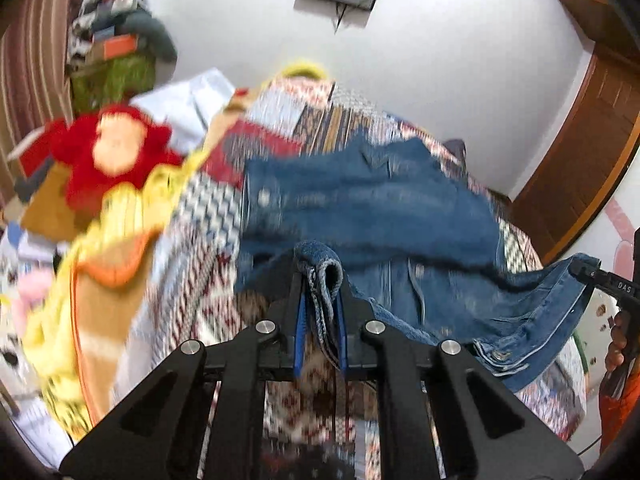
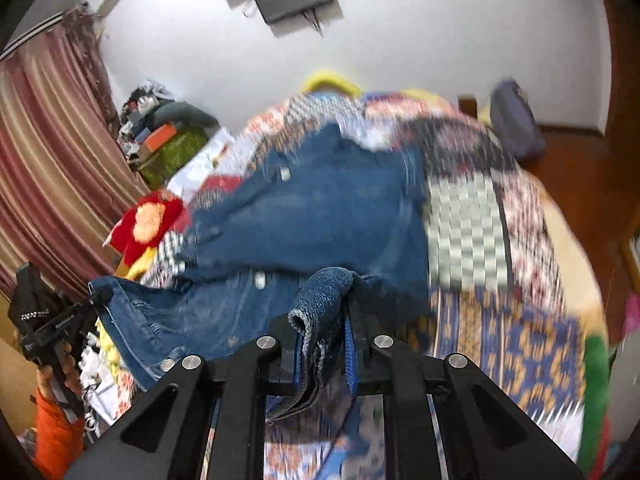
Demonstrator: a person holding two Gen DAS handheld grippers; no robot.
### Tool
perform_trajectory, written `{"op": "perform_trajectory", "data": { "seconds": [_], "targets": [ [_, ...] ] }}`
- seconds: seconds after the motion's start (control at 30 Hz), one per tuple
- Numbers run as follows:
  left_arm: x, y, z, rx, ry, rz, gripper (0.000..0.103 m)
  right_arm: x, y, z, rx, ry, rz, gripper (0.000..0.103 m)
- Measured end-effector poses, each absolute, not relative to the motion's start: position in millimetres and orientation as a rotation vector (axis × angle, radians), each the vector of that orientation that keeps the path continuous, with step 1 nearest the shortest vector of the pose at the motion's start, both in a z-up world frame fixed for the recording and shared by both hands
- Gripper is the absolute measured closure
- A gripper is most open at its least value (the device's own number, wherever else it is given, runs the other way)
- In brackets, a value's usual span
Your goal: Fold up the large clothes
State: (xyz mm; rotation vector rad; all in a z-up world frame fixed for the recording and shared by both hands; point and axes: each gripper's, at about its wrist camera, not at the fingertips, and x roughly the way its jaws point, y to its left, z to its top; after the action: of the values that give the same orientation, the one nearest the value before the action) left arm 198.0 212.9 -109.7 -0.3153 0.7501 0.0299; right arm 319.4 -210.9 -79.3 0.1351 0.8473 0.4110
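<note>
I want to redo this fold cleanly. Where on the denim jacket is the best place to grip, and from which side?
Grip the denim jacket at its thick near hem, one corner per gripper, coming from the near bed edge. The left gripper and right gripper are each shut on a bunched hem fold there; the rest lies over the patterned bedspread.

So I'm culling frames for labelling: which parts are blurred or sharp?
Left wrist view: left tongs sharp, blue denim jacket and red plush toy smeared. Right wrist view: right tongs crisp, patterned patchwork bedspread streaked.

Red plush toy (image 1: 114, 156), striped curtain (image 2: 48, 152)
</note>
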Motion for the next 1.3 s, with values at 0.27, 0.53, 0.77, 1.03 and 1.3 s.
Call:
{"op": "perform_trajectory", "data": {
  "seconds": [0.27,0.53,0.77,1.03,1.3],
  "targets": [
    [269,232,-65,-0.253,0.613,0.104,0.092,391,-198,-42,0.092,0.737,0.38,0.091],
    [366,256,-55,-0.145,0.562,0.259,0.103,508,-158,-39,0.065,0.76,0.39,0.091],
    [415,261,-107,-0.104,0.725,0.205,0.101,581,-129,-102,-0.02,0.814,0.277,0.091],
    [435,257,-197,-0.145,0.977,0.075,0.029,617,-157,-185,-0.004,0.978,0.206,0.091],
    [459,247,-229,-0.1,1.006,0.125,0.07,615,-176,-171,0.057,0.976,0.23,0.09]
  ]
}}
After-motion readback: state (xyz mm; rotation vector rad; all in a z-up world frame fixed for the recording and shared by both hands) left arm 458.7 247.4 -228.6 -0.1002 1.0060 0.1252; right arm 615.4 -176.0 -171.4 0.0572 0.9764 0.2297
